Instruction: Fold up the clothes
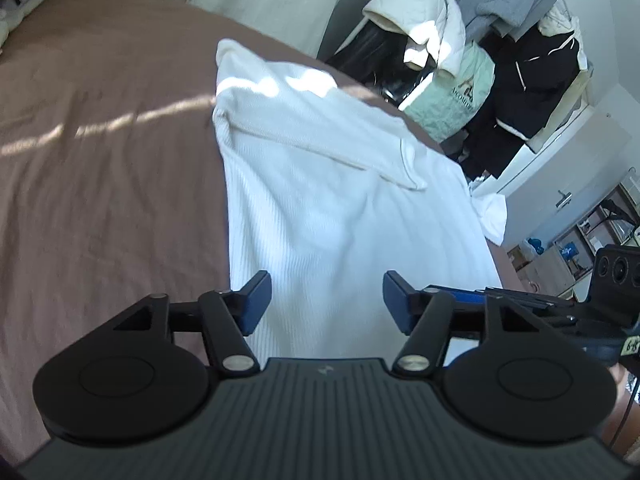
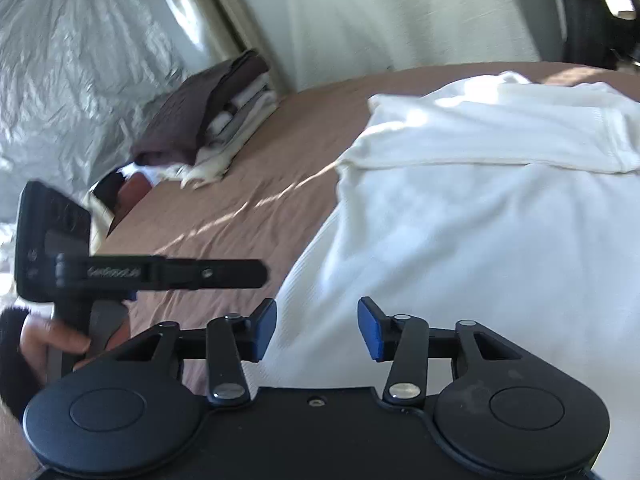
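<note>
A white ribbed garment (image 1: 320, 184) lies spread on the brown bed cover (image 1: 100, 160), one sleeve folded across its upper part. My left gripper (image 1: 327, 300) hovers over the garment's near end, jaws open, nothing between the blue pads (image 1: 256, 300). In the right wrist view the same white garment (image 2: 480, 220) fills the right half. My right gripper (image 2: 317, 328) hangs over its near left edge, open and empty. The left gripper's body (image 2: 120, 272), held by a hand (image 2: 52, 340), shows at the left of that view.
A stack of folded clothes (image 2: 212, 120) with a brown item on top sits at the far side of the bed. Beyond the bed's right edge, a rack piled with jackets and bags (image 1: 480, 40), a white cabinet (image 1: 560, 168) and shelves (image 1: 592, 232). Silver sheeting (image 2: 60, 60) hangs far left.
</note>
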